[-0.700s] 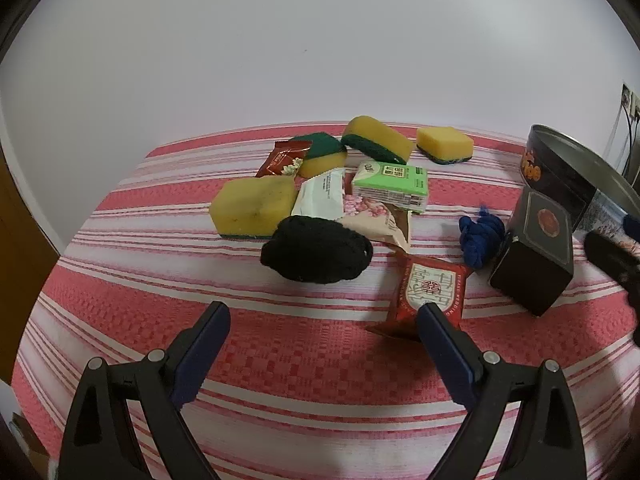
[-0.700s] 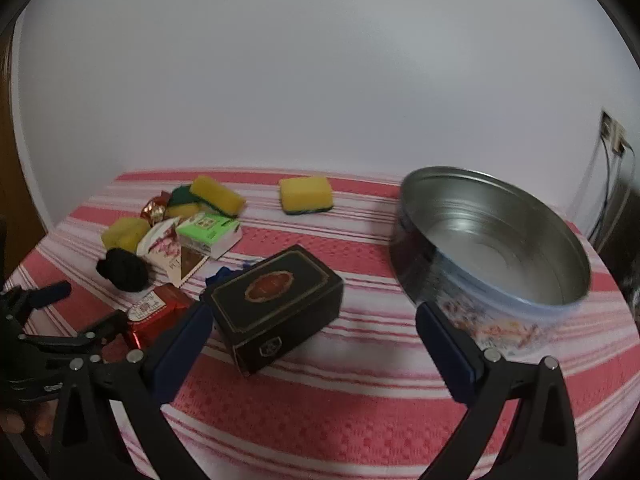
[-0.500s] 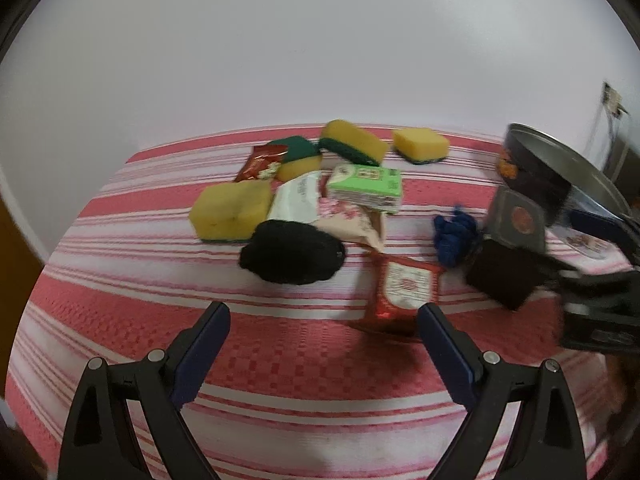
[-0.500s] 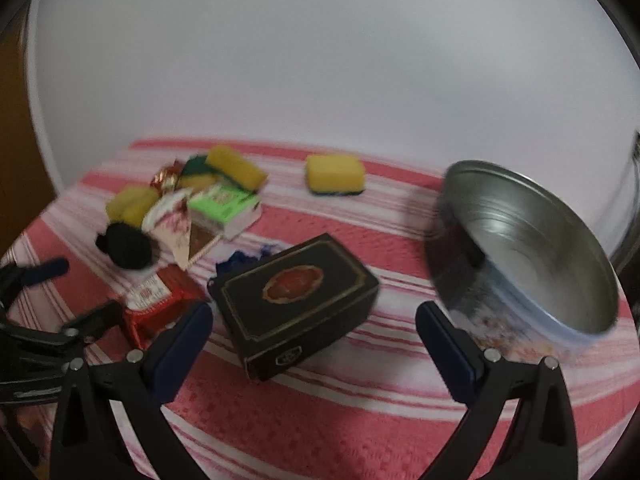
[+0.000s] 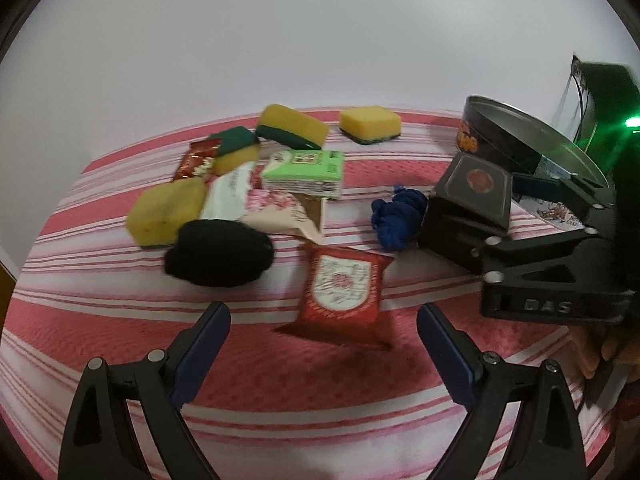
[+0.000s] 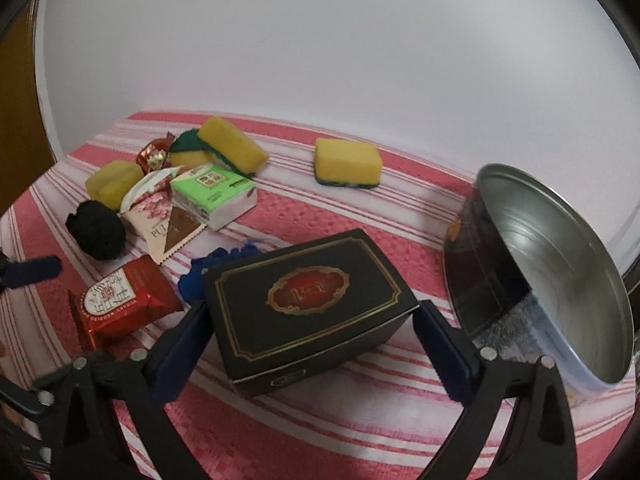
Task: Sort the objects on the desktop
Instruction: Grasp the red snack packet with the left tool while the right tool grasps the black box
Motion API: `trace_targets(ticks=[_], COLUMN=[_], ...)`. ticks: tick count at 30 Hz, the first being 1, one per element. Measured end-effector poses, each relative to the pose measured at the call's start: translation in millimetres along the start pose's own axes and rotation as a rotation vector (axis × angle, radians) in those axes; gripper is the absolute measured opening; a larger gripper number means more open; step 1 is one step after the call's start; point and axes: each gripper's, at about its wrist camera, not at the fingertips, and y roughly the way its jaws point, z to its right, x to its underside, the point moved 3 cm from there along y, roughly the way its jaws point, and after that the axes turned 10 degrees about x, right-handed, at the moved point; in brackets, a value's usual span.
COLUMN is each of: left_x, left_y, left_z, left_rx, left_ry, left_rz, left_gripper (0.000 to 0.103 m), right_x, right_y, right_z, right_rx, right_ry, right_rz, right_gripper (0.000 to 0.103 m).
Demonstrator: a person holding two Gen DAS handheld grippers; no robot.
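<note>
Right wrist view: the right gripper (image 6: 308, 332) stands wide open astride the black rectangular cardboard box with gold trim (image 6: 308, 304) on the red-and-white striped tablecloth (image 6: 360, 420), pads beside its ends, not pressing. The step looks like grasping the box; next, squeeze and lift toward the round metal tin (image 6: 560, 280). The left gripper (image 5: 324, 344), equally wide and empty, hovers near the red foil packet (image 5: 340, 284).

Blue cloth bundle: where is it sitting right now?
In the left wrist view the blue cloth bundle lies right of centre on the striped tablecloth, against the left side of the black box, beyond the red packet.
</note>
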Motion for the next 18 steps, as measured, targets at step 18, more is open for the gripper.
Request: trace_targets(ticks=[18], left_x=[-8], left_y=[35], left_z=[-2], left_rx=[-0.024], left_ry=[-0.070], left_rz=[-0.091], left_gripper=[0.102], right_x=[6], right_y=[-39], right_z=[18], right_rx=[-0.054], right_ry=[0.158], right_rz=[0.144], right_gripper=[0.100])
